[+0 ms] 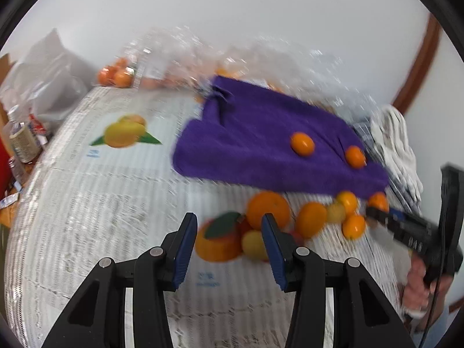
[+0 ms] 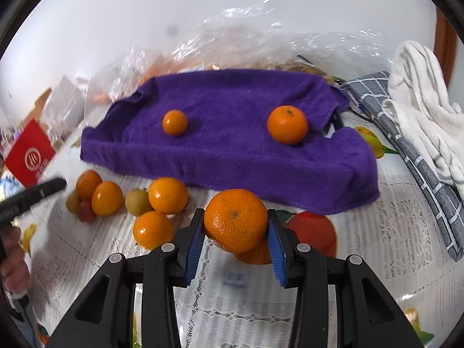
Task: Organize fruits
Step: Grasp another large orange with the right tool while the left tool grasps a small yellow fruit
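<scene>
My right gripper (image 2: 235, 229) is shut on a large orange mandarin (image 2: 235, 220), held just above the table in front of a purple towel (image 2: 232, 150). Two oranges lie on the towel: a small one (image 2: 174, 122) and a bigger one (image 2: 287, 124). A pile of oranges (image 2: 168, 195) and small yellow fruits (image 2: 137, 202) sits to the left of the towel's front edge. My left gripper (image 1: 229, 232) is open and empty, over the tablecloth near the same pile (image 1: 268, 208). The towel (image 1: 261, 145) and the right gripper (image 1: 406, 226) also show in the left wrist view.
A fruit-printed lace tablecloth (image 2: 377, 261) covers the table. Clear plastic bags (image 2: 261, 37) lie behind the towel. A grey checked cloth (image 2: 406, 145) and a white towel (image 2: 420, 101) lie right. A red box (image 2: 29, 153) and bottles (image 1: 20, 139) stand left.
</scene>
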### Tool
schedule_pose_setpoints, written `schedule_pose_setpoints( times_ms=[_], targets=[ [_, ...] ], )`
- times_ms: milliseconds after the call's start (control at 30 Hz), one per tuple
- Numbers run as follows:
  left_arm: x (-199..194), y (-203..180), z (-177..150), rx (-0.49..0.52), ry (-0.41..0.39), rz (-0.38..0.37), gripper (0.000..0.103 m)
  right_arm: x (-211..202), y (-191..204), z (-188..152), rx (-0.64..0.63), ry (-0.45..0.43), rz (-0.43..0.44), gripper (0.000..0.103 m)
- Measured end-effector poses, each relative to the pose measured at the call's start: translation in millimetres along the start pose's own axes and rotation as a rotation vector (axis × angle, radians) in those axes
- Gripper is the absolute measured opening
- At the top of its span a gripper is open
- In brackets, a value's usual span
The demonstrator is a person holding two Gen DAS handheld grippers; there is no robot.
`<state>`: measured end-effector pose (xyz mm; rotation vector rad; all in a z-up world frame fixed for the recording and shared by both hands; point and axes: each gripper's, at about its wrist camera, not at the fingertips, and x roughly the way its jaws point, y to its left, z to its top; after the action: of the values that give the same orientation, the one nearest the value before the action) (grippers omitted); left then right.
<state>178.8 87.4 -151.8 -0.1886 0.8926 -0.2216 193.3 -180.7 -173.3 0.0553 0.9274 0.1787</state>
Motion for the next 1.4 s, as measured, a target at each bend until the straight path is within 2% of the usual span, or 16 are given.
schedule_pose_setpoints(
  times_ms=[233, 333, 500, 567, 700, 733, 967, 1067, 1400],
  targets=[
    [11, -18, -10, 0.085, 0.060, 0.003, 0.044, -4, -16, 1, 0.046, -0.024, -0.006, 0.041],
    [12, -24, -11, 0.120, 0.055, 0.028, 0.043, -6, -18, 1, 0.048, -0.033, -0.011, 0.041],
    [15, -25, -10, 0.116, 0.045, 0.030, 0.042, -7, -18, 0, 0.043, -0.036, -0.020, 0.041],
    [17, -27, -9, 0.120, 0.039, 0.046, 0.038, -7, -16, -1, 0.036, -0.036, -0.025, 0.041],
    [20, -29, -9, 0.131, 0.037, 0.060, 0.023, -6, -12, -2, 0.012, -0.035, -0.040, 0.041],
    [19, -28, -9, 0.126, 0.035, 0.051, 0.023, -6, -11, -3, 0.007, -0.033, -0.041, 0.041],
    [4, -24, -6, 0.093, -0.040, 0.016, 0.023, -4, -10, -4, 0.003, -0.030, -0.046, 0.041],
    [-2, -22, -3, 0.080, -0.077, 0.026, 0.023, -5, -12, -4, 0.012, -0.036, -0.045, 0.041],
    [-11, -18, 0, 0.055, -0.126, 0.034, 0.023, -12, -18, -2, 0.044, -0.069, -0.029, 0.041]
  ],
)
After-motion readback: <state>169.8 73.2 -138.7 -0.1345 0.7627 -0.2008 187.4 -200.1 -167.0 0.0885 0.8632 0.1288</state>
